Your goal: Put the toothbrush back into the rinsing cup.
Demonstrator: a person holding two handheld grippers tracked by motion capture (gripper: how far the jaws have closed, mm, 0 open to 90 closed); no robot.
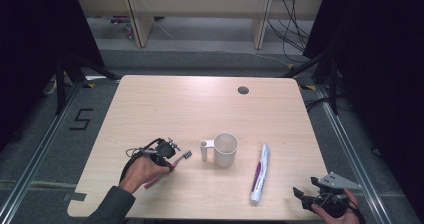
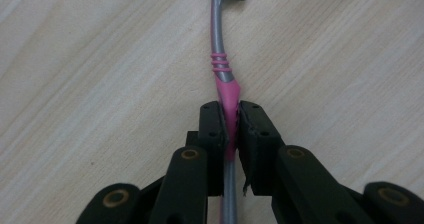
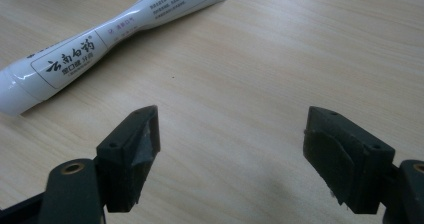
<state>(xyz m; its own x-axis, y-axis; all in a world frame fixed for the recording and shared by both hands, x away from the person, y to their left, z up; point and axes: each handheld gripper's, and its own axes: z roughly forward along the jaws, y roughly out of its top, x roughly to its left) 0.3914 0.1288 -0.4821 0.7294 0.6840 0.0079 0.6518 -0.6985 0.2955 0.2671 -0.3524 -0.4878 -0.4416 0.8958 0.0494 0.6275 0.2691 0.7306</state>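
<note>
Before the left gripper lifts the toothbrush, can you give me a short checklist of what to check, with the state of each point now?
1. Left gripper closed on the toothbrush: ok, the pads press on the pink handle.
2. Grip place: ok, about the middle of the handle, with the bristle end ahead of the jaws.
3. Toothbrush off the table: cannot tell.
4. Cup upright with its mouth free: ok; it stands to the right of the toothbrush.
5. Right gripper out of the way: ok, open, holding nothing, near the right front corner.
6. Toothpaste tube clear of the path to the cup: ok, it lies right of the cup.
</note>
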